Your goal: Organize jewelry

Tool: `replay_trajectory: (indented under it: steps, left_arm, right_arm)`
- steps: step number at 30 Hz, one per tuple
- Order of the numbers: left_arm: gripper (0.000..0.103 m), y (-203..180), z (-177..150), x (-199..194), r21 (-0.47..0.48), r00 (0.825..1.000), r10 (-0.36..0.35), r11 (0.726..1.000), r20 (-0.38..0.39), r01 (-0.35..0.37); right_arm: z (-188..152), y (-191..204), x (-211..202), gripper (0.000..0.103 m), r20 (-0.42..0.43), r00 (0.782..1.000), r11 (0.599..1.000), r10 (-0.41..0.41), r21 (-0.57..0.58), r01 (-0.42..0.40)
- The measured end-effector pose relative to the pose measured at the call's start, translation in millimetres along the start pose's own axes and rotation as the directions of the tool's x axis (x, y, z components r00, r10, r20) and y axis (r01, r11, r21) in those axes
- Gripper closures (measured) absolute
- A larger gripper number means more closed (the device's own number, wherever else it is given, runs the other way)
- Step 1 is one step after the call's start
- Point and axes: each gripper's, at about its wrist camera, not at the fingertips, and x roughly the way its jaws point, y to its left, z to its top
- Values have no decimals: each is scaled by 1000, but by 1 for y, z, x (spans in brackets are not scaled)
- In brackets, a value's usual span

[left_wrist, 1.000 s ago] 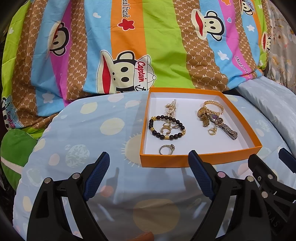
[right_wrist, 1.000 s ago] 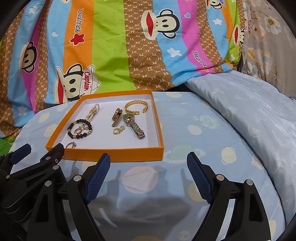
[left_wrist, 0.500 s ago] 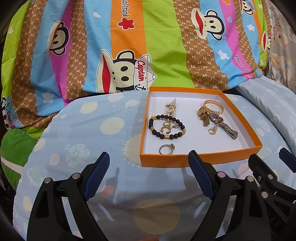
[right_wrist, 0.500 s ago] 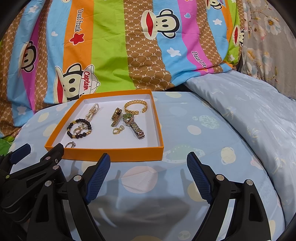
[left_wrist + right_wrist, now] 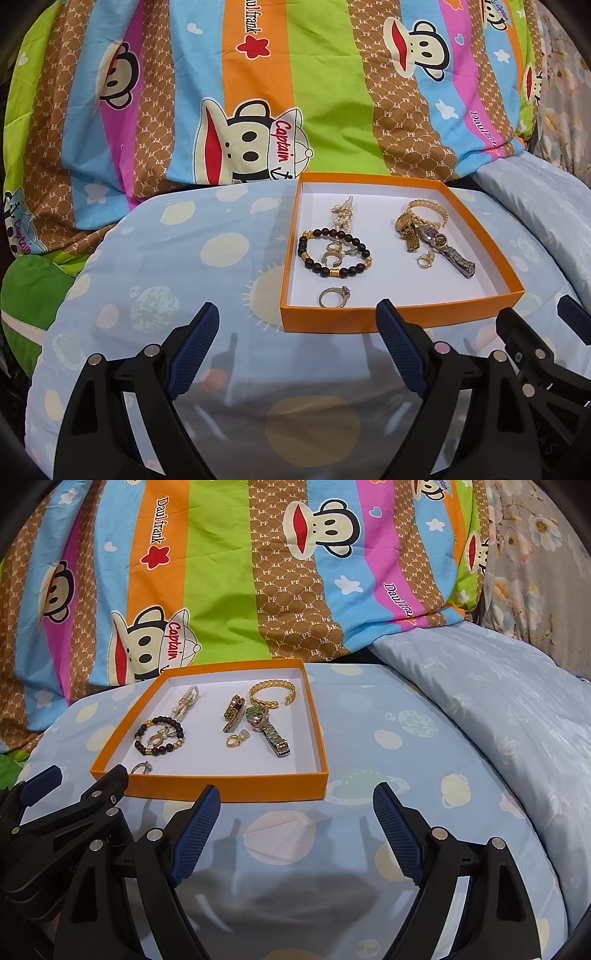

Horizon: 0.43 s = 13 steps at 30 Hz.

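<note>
An orange box (image 5: 402, 320) with a white floor lies on a light blue cushion and also shows in the right wrist view (image 5: 229, 788). In it lie a black bead bracelet (image 5: 334, 253), a silver ring (image 5: 334, 296), a pearl chain (image 5: 343, 212), a gold chain bracelet (image 5: 272, 694), a silver watch (image 5: 267, 729) and small gold rings (image 5: 234, 740). My left gripper (image 5: 297, 354) is open and empty, just in front of the box. My right gripper (image 5: 297, 834) is open and empty, at the box's near right corner.
A striped monkey-print quilt (image 5: 295, 92) rises behind the box. A pale blue pillow (image 5: 517, 701) lies to the right. The left gripper's body shows at lower left in the right wrist view (image 5: 55, 830).
Both views have shifted very slightly; the box sits a touch lower in frame. Nothing was taken hold of or let go.
</note>
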Motion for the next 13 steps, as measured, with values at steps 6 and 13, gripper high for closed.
replay_trajectory:
  steps: [6,13]
  left_arm:
    - [19,0,1,-1,1,1000,1,1000,1,-1]
    - [19,0,1,-1,1,1000,3,1000,2,-3]
  right_arm:
    - [0,0,0,20,0,1000,1000,-1,-1,1]
    - [-1,-1,0,20,1,1000,1000,-7,-3,7]
